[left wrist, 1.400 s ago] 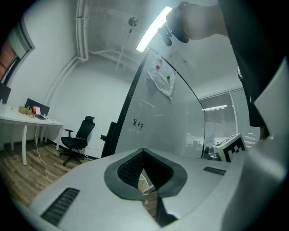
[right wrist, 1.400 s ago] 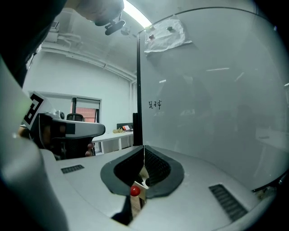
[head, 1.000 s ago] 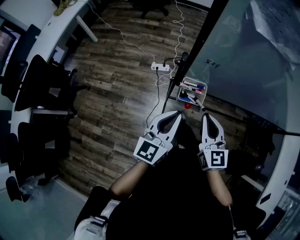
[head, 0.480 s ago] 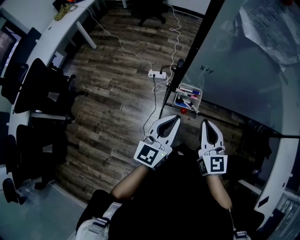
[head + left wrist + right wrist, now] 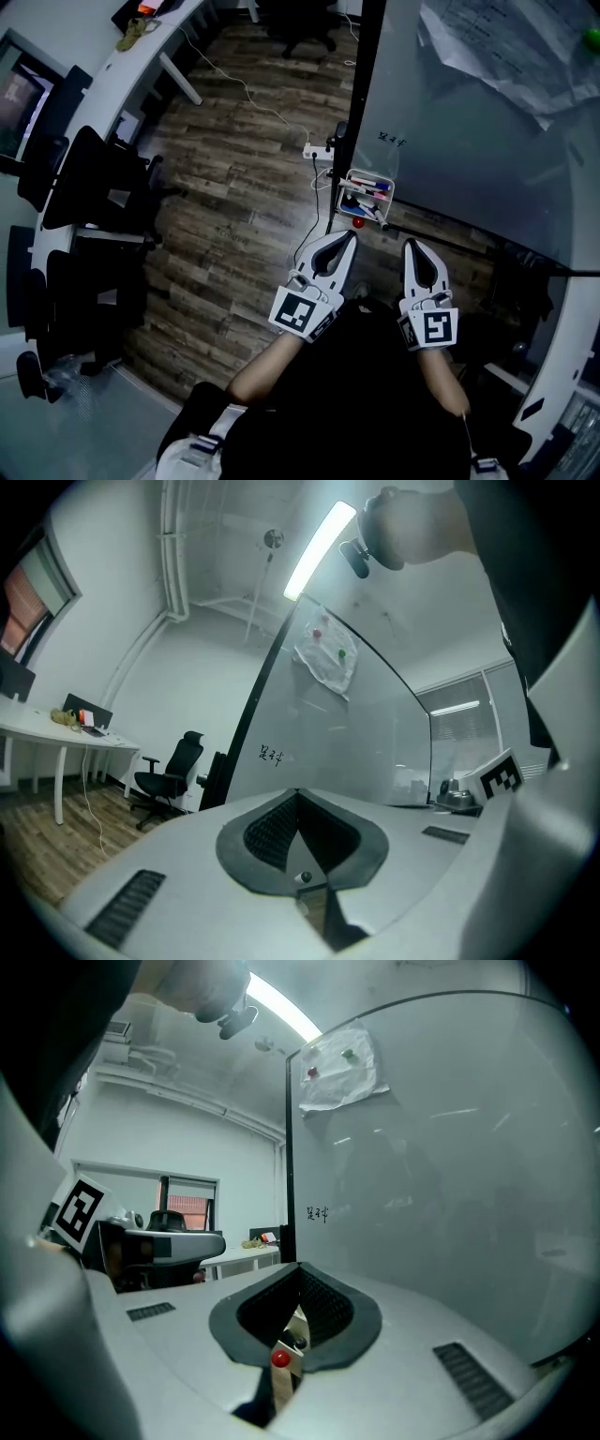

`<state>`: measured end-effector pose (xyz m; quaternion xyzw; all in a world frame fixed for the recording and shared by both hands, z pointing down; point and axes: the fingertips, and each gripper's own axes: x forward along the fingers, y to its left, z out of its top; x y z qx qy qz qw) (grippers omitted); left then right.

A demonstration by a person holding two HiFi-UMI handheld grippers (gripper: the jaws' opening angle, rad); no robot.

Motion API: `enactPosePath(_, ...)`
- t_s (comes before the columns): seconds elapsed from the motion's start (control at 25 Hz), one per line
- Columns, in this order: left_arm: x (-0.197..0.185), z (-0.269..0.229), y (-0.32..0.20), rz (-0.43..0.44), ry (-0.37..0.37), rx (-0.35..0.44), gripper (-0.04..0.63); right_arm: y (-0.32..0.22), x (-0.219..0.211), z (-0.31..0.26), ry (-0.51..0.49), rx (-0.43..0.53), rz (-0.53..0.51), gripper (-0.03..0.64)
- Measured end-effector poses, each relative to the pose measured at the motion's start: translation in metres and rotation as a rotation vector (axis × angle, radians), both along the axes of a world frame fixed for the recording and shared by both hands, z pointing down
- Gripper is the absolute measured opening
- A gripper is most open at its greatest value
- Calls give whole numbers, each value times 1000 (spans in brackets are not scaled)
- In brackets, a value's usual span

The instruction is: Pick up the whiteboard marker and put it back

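Far left, head view: white curved desk w/ black chairs along it, well apart from both grippers. Wood floor btwn chairs and the grippers is open; only a white cable running to a power strip crosses it, near the board's foot.

Left gripper: jaws together, tips meeting, nothing btwn them. Its own view confirms this, w/ only a small gap behind the closed tips. It points up-right toward the tray and touches nothing.

Tray: small white basket on the lower edge of the board, just right of the black frame post. Whiteboard markers lie inside it, several, caps of diff. colours; can't tell which one is the task's. The tray is ahead of both grippers, nearer the left one's tip, and apart from both. A red ball sits just below the tray, btwn it and the left tip.

Right gripper: also closed, tips touching, empty. In its view the red ball shows through the slit behind the tips. Grippers are side by side, near each other, not touching.

Right: whiteboard fills the upper right, w/ small writing above the tray and a crumpled sheet up top. The board's lower edge runs just ahead of the right gripper, so room is tight there and open to the left.
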<state>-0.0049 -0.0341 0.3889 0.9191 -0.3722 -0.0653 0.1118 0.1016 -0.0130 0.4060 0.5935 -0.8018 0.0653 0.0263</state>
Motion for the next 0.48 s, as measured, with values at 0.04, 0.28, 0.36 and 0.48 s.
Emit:
enactPosePath(0.04, 1, -2, 0, -4, -5, 2, 8, -1, 2, -2, -8, 2, -3, 14)
enactPosePath(0.28, 7, -9, -7, -24, -32, 13, 8, -8, 9, -8, -36, 31, -51, 14)
enactPosePath(0.36, 8, -9, -9, -28, -43, 18, 8, -9, 10, -8, -43, 47, -63, 14)
enactPosePath(0.48, 10, -9, -10, -32, -57, 9, 8, -11, 12, -7, -47, 22, -55, 14)
